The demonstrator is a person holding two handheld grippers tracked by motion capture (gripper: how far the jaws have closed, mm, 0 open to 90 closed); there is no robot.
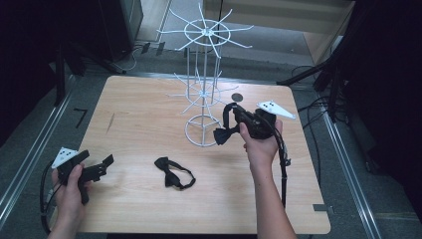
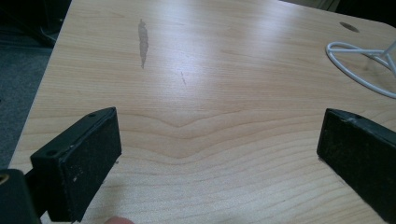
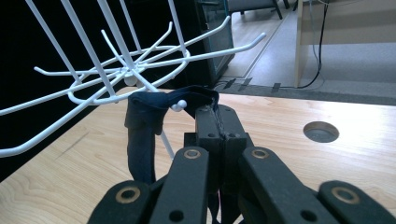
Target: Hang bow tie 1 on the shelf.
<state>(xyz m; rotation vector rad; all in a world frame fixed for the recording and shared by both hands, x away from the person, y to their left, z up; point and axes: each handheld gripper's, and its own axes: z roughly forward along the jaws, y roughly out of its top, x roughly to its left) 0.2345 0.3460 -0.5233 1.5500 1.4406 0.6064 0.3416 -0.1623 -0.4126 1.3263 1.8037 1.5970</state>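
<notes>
A black bow tie [image 1: 225, 133] is gripped by its strap in the closed jaws of the right gripper [image 3: 218, 122], held at the 3 o'clock side of the white wire display stand [image 1: 201, 94]; the strap [image 3: 154, 105] is looped over a ball-tipped prong of the stand's lower tier. A second black bow tie [image 1: 172, 176] is seen lying flat on the wooden table [image 1: 139, 124], toward 6 o'clock of the stand's ring base. The left gripper [image 1: 99, 167] is held with jaws wide apart and nothing between them, near the table's 8 o'clock corner.

High view looks down on the table [image 1: 139, 114]; both gripper views sit low, close, sharing the white rack [image 1: 204, 74], perhaps its base
</notes>
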